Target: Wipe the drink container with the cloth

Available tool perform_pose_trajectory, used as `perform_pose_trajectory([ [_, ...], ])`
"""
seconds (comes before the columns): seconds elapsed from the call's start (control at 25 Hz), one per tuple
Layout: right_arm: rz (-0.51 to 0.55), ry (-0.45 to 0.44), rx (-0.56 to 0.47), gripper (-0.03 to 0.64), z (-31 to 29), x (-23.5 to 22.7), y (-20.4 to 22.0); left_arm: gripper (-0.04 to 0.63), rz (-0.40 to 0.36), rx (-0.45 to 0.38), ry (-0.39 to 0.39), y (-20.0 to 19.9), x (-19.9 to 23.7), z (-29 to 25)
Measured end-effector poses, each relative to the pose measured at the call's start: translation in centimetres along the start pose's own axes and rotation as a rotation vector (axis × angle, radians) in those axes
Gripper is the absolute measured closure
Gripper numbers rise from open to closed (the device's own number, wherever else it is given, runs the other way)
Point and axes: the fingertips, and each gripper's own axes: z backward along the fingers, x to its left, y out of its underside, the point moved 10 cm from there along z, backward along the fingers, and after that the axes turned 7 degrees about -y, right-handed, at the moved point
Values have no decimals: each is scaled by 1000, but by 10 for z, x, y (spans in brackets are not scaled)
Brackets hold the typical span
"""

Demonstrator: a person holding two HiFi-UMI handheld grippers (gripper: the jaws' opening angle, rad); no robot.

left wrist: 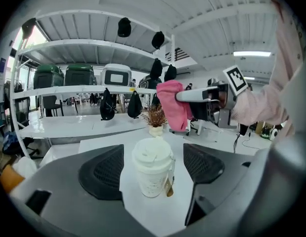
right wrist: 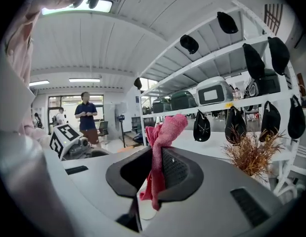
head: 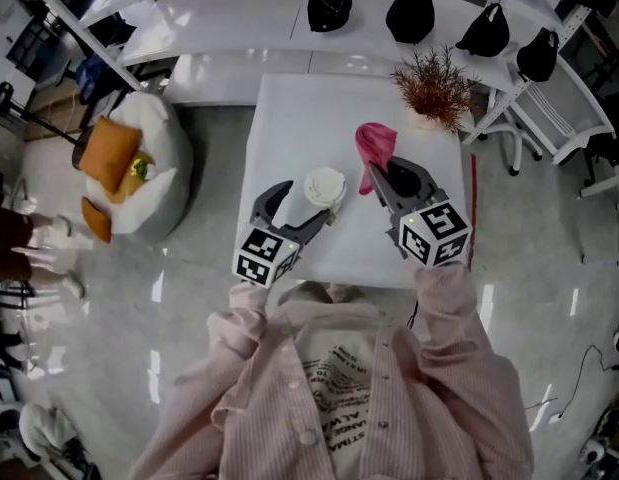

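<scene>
Cup [left wrist: 153, 169]: white, lidded, upright, faintly speckled

White cup [left wrist: 153, 174] looked paper, matt, speckled; lid [left wrist: 152, 154] smooth plastic. Pink cloth [right wrist: 157, 157] was coarse-woven, soft. Black pads [left wrist: 101, 172] were matt, fine-gridded; grey shell [left wrist: 64, 214] round them smooth plastic. White table [head: 289, 128] was smooth, faintly shiny. Pale floor [head: 199, 298] was glossy, mirror-like.

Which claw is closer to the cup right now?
Left. The left claw flanks the cup, jaws open, not touching; the right claw, gripping the pink cloth, sits to its right.
</scene>
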Motion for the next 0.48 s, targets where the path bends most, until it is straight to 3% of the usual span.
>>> perform_pose_trajectory([
  [0.2,118,-47,80,580,-30,0,-2,244,-62,35,80,5,10,-15],
  [0.48,257,-134,218,580,-69,7,7,242,-85,65,211,11,17,-36],
])
